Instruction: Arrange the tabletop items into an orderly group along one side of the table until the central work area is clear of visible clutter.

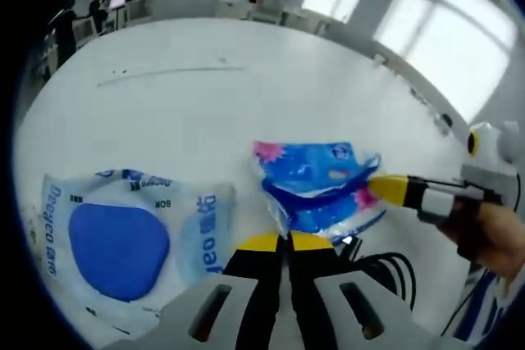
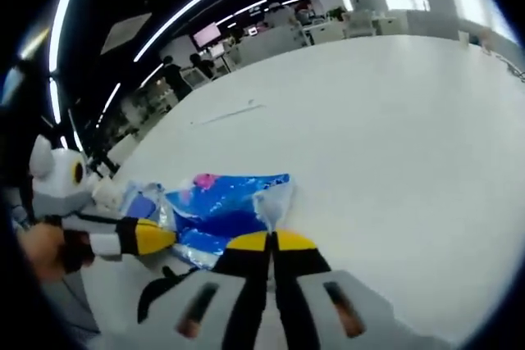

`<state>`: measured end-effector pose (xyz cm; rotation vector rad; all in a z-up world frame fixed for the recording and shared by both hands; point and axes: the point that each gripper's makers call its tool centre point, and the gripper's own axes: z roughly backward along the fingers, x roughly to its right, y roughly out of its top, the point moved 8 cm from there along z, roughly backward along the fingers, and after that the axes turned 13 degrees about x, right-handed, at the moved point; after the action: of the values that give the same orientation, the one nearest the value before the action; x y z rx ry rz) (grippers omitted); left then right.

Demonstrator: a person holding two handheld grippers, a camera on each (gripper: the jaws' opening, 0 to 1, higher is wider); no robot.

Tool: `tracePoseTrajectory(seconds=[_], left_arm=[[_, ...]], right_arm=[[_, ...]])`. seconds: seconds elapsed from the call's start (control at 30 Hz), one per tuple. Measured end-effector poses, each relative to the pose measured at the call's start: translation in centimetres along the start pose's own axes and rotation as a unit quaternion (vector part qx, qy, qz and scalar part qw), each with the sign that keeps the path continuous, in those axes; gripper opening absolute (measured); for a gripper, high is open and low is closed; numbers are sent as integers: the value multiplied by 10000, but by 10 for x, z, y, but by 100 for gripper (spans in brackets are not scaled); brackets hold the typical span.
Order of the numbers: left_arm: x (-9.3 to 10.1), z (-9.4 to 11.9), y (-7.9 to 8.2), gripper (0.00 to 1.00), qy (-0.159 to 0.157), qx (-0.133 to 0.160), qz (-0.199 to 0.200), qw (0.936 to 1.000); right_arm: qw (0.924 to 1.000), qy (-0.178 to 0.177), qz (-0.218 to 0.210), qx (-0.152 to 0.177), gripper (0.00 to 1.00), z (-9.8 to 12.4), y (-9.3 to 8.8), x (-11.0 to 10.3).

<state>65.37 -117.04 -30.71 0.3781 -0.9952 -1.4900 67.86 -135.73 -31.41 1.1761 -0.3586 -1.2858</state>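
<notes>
1. My left gripper (image 1: 286,239) has its yellow-tipped jaws pressed flat together, nothing between them as far as I can see. The tips sit right at the near edge of the blue packet (image 1: 320,184).
2. My right gripper (image 2: 271,241) looks clenched too, jaws closed. Its tips meet the crinkled blue packet (image 2: 225,206) at its edge, but I can't tell if any film is actually pinched.
3. In the left gripper view the right gripper's yellow tip touches the packet's far side, so both grippers are on it from opposite sides.
4. Left of that packet in the left gripper view lies a clear bag with a blue pad inside (image 1: 123,243), flat and just beside it.
5. Both lie on the white table (image 1: 213,96), and a black cable (image 1: 385,268) curls near the edge.
</notes>
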Motion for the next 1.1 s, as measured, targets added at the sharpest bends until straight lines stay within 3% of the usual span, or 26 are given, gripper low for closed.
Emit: tracePoseTrajectory(seconds=[0.23,0.33,0.5,0.6,0.7,0.83,1.1], left_arm=[[1,4,3,2,35,90,-72,9999],[4,7,8,12,53,267,-111,9996],[11,13,18,42,-37,593,-166,9981],[11,17,22,51,-86,729,-120,9972],[10,24,24,55,-134,884,-95,9959],[7,33,24,63,-97,1000,-119,9949],[-1,50,17,72,-22,1077,-8,9942]], right_arm=[[10000,-9,54,-6,0,-1,-1,0],[10000,5,2,-3,0,-2,-2,-1],[10000,7,29,-7,0,-2,-2,-2],[9999,28,112,-50,1,-2,-3,-3],[9999,80,132,-69,4,-2,-4,-4],[9998,73,161,-64,16,-4,-5,-6],[9996,216,185,8,31,-4,-3,-16]])
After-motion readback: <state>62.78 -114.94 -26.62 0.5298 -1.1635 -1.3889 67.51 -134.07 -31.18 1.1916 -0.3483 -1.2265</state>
